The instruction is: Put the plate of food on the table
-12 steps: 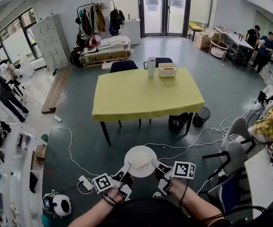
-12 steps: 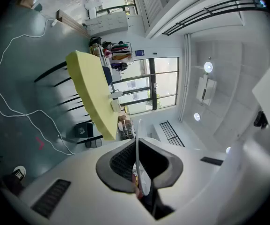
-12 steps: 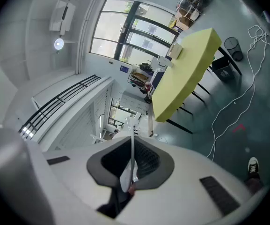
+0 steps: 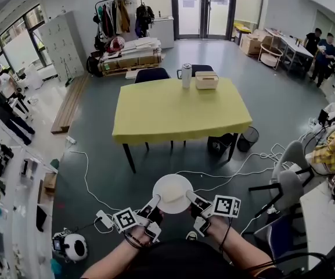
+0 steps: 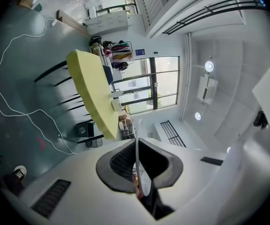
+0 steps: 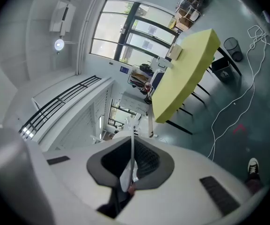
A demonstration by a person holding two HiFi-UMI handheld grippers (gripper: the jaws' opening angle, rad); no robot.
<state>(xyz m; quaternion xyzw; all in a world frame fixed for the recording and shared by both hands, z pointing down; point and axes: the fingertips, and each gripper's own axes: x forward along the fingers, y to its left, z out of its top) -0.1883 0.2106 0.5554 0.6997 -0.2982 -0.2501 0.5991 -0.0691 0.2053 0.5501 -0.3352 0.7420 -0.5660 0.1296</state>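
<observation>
A white plate (image 4: 173, 192) hangs over the grey floor, held from both sides. My left gripper (image 4: 154, 203) is shut on its left rim and my right gripper (image 4: 191, 198) is shut on its right rim. In the left gripper view the plate (image 5: 137, 146) shows edge-on between the jaws of the left gripper (image 5: 137, 165), with a bit of reddish food low down. The right gripper view shows the rim (image 6: 132, 149) pinched in the right gripper (image 6: 131, 165). The yellow table (image 4: 179, 112) stands ahead, some way beyond the plate.
On the table's far edge stand a steel bottle (image 4: 186, 74) and a pale box (image 4: 206, 80). Dark chairs (image 4: 151, 74) stand behind it. A black bin (image 4: 248, 139) and white cables (image 4: 242, 167) lie at the right, grey chairs (image 4: 286, 185) nearer right.
The table sits slightly higher in the head view and the plate has shifted up a little with it. Both grippers keep their hold on the rim.
</observation>
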